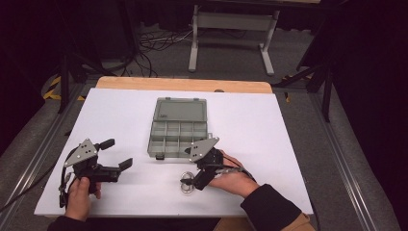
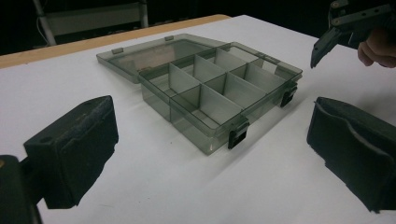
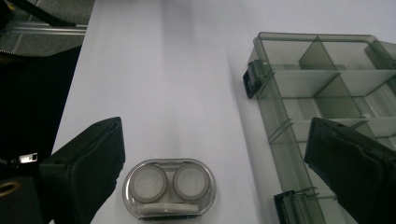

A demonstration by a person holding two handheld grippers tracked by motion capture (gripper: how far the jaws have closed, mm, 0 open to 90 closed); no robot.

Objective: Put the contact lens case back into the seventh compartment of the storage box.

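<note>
Holding the right tool (image 1: 188,182) wide open with nothing in it, we poised its jaws over the small contact lens case (image 3: 169,188) lying flat on the white table (image 1: 269,130), probably readying a grasp. Our left tool (image 1: 117,153) also gaped empty, hovering well apart at the table's left, likely kept clear. Beyond the case sat the open compartment box (image 1: 177,139), its lid (image 1: 181,109) folded back and its latches (image 2: 238,136) facing us. Bare table lay all around, leaving easy room; the case sat near the table's front edge.
</note>
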